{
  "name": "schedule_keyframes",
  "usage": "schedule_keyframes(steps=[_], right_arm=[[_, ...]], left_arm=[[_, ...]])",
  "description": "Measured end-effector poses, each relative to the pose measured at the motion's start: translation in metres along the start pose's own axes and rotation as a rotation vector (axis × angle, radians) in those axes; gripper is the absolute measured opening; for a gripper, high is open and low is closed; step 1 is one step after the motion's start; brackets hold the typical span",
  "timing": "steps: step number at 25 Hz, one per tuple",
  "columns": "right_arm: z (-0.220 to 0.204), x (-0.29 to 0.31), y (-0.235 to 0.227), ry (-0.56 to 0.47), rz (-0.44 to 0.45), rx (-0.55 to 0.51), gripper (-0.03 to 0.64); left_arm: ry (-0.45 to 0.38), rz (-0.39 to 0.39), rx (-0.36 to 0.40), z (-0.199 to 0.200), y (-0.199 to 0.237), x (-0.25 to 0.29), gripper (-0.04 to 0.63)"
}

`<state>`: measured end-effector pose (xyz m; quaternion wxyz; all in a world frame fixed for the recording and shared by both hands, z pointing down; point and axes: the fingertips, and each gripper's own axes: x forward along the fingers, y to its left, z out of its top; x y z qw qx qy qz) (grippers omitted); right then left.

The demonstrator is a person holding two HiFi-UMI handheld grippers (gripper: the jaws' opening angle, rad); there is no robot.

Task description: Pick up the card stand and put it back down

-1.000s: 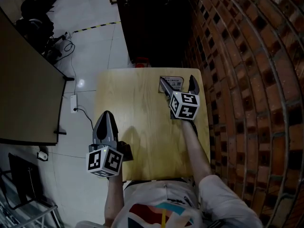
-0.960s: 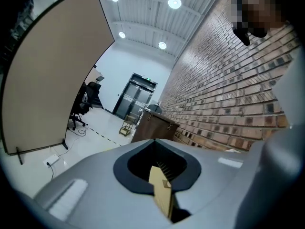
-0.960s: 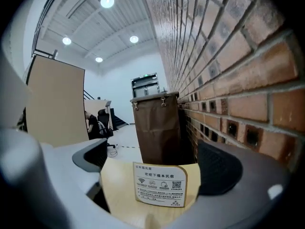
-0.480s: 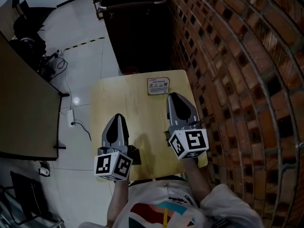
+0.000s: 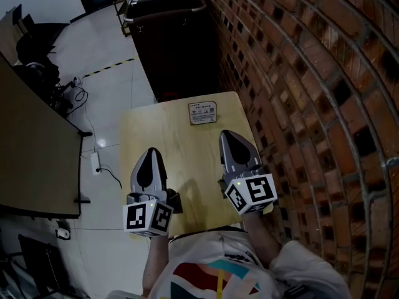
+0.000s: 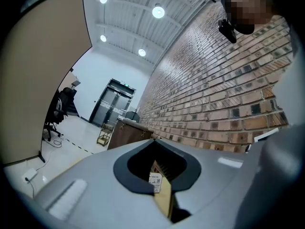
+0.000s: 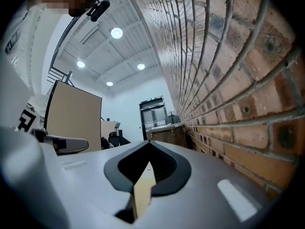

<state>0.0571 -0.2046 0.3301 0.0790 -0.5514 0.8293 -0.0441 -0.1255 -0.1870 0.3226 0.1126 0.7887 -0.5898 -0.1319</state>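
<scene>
- Sitting near the far edge of the table (image 5: 163, 136), close to the brick wall (image 5: 299, 73), the card stand (image 5: 203, 113) is free, with nothing touching it.
- A second ago the right gripper (image 5: 227, 136) was at the stand with its fingers spread wide. It has since drawn back toward the person, and its fingers are now pressed together on nothing.
- The left gripper (image 5: 149, 152) hovers over the near left part of the table, its fingers also pressed together and empty. It has hardly moved.
- Judging from this, the stand has been set down and let go, so the task looks finished.
</scene>
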Motion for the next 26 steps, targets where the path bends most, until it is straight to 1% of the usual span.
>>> schedule_keyframes(steps=[4, 8, 11, 13, 15, 18, 22, 26], right_arm=[[-0.002, 0.001, 0.004, 0.01, 0.009, -0.04, 0.0], [-0.006, 0.0, 0.009, 0.017, 0.026, -0.019, 0.0], [-0.009, 0.0, 0.009, 0.028, 0.029, -0.026, 0.0], [-0.013, -0.002, 0.005, 0.04, 0.021, -0.031, 0.0], [-0.014, -0.004, 0.0, 0.044, 0.012, -0.03, 0.0], [-0.014, -0.005, -0.003, 0.047, 0.004, -0.029, 0.0], [-0.014, -0.004, 0.001, 0.045, 0.011, -0.031, 0.0], [-0.015, -0.005, 0.005, 0.05, 0.017, -0.035, 0.0]], left_arm=[[-0.015, 0.016, 0.006, 0.005, 0.004, -0.004, 0.005], [-0.023, 0.025, 0.005, 0.008, 0.007, -0.007, 0.005], [-0.011, 0.039, -0.018, 0.004, 0.012, -0.007, 0.005], [-0.004, 0.048, -0.014, 0.0, 0.015, -0.008, 0.005], [-0.006, 0.045, -0.003, -0.001, 0.015, -0.009, 0.005], [0.0, 0.049, -0.006, 0.0, 0.014, -0.008, 0.005], [-0.007, 0.044, -0.022, 0.003, 0.014, -0.009, 0.005], [-0.016, 0.04, -0.022, 0.008, 0.014, -0.01, 0.005]])
